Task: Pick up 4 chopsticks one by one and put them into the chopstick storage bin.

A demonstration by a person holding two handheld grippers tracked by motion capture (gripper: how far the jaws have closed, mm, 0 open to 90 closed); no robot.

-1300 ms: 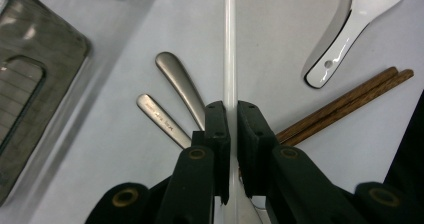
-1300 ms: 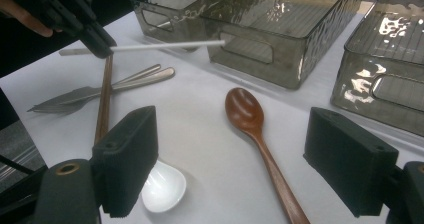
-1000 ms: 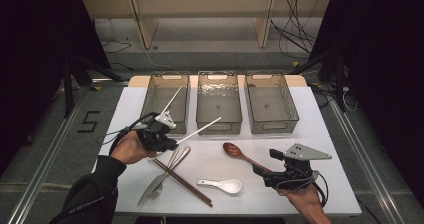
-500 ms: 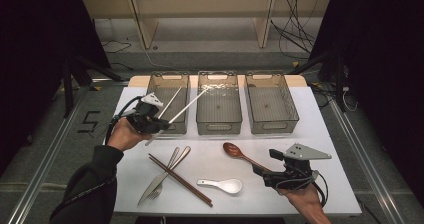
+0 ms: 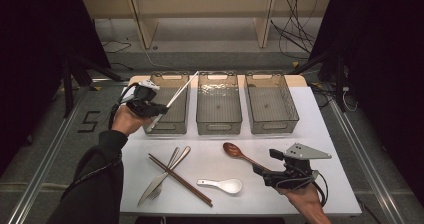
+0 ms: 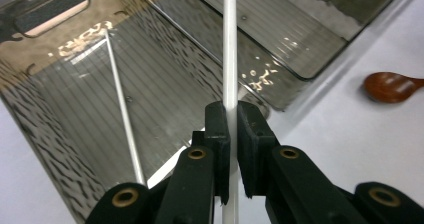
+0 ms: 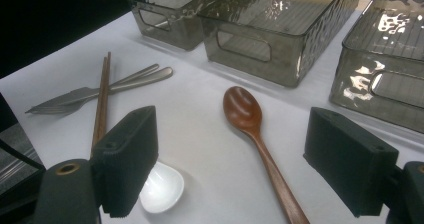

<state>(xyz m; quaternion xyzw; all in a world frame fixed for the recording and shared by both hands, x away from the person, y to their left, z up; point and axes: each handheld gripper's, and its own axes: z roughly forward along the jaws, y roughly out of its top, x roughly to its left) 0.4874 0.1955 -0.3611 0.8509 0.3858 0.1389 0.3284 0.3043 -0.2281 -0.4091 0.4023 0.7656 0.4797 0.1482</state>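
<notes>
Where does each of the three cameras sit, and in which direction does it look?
High view: above the person's side, looking forward and down at the table; both forearms, left gripper and right gripper show.
Left gripper view: on the left gripper, looking along its jaws, shut on a white chopstick, into the left bin.
Right gripper view: on the right gripper, looking between open jaws at the wooden spoon.
Shared: the wooden spoon and the bins appear in all three.
</notes>
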